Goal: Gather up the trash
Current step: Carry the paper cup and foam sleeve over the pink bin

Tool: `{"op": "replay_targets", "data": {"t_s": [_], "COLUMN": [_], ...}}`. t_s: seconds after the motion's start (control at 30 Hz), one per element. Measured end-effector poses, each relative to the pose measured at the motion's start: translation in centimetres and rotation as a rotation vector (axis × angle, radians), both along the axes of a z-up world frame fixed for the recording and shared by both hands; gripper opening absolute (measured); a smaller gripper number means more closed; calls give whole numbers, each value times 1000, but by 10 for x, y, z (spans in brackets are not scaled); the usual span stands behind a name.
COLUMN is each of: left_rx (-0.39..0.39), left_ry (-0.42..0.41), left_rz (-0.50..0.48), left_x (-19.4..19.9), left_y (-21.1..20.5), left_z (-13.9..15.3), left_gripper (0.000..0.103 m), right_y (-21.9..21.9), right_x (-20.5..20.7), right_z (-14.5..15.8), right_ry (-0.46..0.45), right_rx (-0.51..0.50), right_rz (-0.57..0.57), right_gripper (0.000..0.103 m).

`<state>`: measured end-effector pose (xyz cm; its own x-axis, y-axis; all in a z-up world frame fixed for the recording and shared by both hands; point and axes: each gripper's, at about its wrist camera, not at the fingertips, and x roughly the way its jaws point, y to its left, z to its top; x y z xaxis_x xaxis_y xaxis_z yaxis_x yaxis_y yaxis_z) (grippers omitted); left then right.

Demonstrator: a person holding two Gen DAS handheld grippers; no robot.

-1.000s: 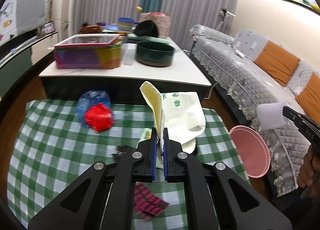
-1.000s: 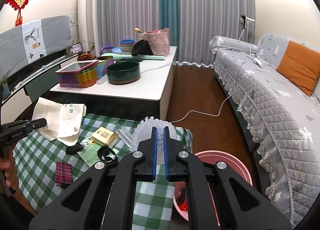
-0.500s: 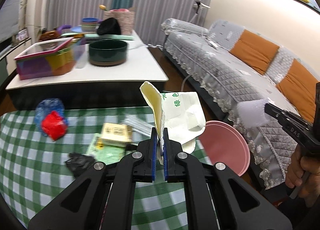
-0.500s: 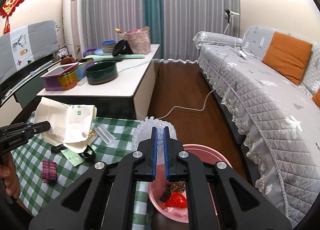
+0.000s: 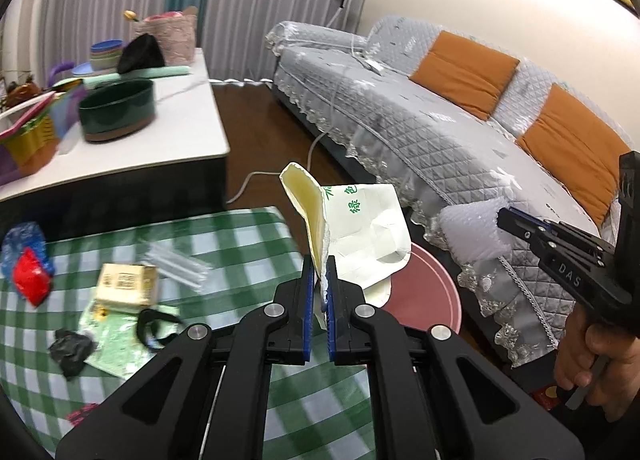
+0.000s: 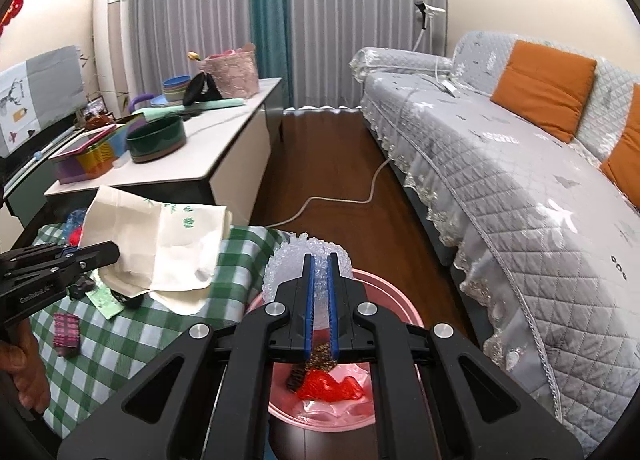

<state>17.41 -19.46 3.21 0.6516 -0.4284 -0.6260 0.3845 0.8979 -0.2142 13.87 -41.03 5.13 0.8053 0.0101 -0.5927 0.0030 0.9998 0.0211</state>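
My left gripper [image 5: 319, 260] is shut on a cream paper bag [image 5: 360, 228] with green print and holds it up over the right end of the checked table, near the pink bin [image 5: 424, 288]. The bag also shows in the right wrist view [image 6: 160, 244]. My right gripper [image 6: 319, 260] is shut on a piece of clear bubble wrap [image 6: 288, 264] and holds it above the pink bin [image 6: 400, 312], which has red and dark trash inside. The bubble wrap also shows in the left wrist view [image 5: 472, 236].
On the green checked tablecloth [image 5: 248, 236] lie a yellow box [image 5: 124, 286], clear wrapper [image 5: 176, 264], green leaflet [image 5: 116, 336], black scraps [image 5: 72, 348], a red and blue bag [image 5: 28, 264] and a pink patterned packet [image 6: 66, 328]. A white coffee table [image 6: 192, 164] stands behind; a grey sofa [image 6: 500, 164] is right.
Both grippers have swung to the right. The paper bag is now near the pink bin and the bubble wrap now hangs over it. Both grips are unchanged.
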Motion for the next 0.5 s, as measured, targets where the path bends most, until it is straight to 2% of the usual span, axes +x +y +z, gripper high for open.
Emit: {"op": "replay_targets", "data": {"t_s": [0.23,0.5], "left_rx": [18,34], "left_ry": [27,53], "left_rz": [-28,-51], "left_x": [13,22], "left_y": [-34,-53], "left_z": [-15,-29], "left_gripper": [5,5], "right_y": [-15,-24], "right_x": [3,6], "right_z": [-10,-15], "right_ry": [25,35], "right_rx": [-6,-8], "right_rz": [-27,-40], "right_gripper": [6,6]}}
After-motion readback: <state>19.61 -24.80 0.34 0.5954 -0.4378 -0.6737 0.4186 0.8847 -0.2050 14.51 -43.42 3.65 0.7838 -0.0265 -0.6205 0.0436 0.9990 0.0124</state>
